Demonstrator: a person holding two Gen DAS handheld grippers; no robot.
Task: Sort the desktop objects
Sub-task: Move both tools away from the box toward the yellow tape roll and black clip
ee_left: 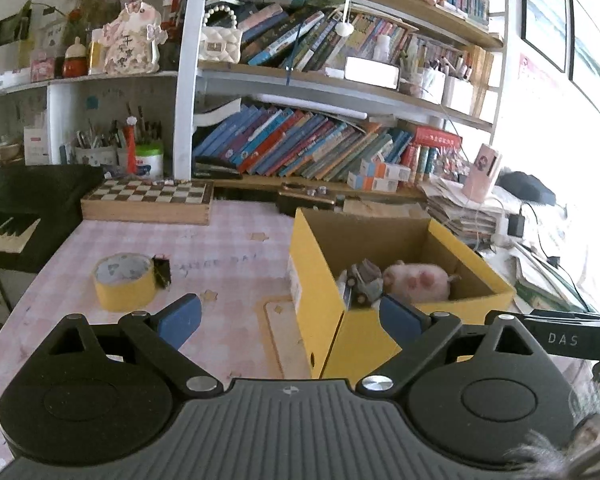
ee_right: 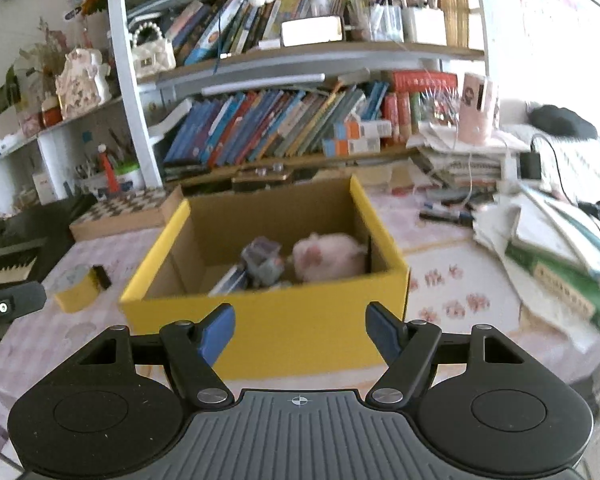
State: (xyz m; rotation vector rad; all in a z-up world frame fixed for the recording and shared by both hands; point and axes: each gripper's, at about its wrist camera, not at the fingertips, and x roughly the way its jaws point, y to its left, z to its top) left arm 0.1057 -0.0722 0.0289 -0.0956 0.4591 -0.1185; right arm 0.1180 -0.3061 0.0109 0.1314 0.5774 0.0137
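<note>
A yellow cardboard box [ee_left: 320,248] [ee_right: 268,332] stands open on the pink checked tablecloth. Inside lie a pink plush pig [ee_left: 416,280] [ee_right: 328,256], a grey toy [ee_left: 366,280] [ee_right: 262,264] and a flat item against the near wall. A roll of yellow tape [ee_left: 125,280] [ee_right: 74,288] sits on the cloth left of the box, with a small dark object [ee_left: 163,270] beside it. My left gripper [ee_left: 290,318] is open and empty in front of the box's near corner. My right gripper [ee_right: 300,334] is open and empty before the box's front wall.
A chessboard box [ee_left: 148,200] and a keyboard [ee_left: 8,232] lie at the back left. Bookshelves [ee_left: 300,152] fill the back. Stacked books and papers [ee_right: 560,256] with cables crowd the right side. The other gripper's finger [ee_right: 12,300] shows at the left edge.
</note>
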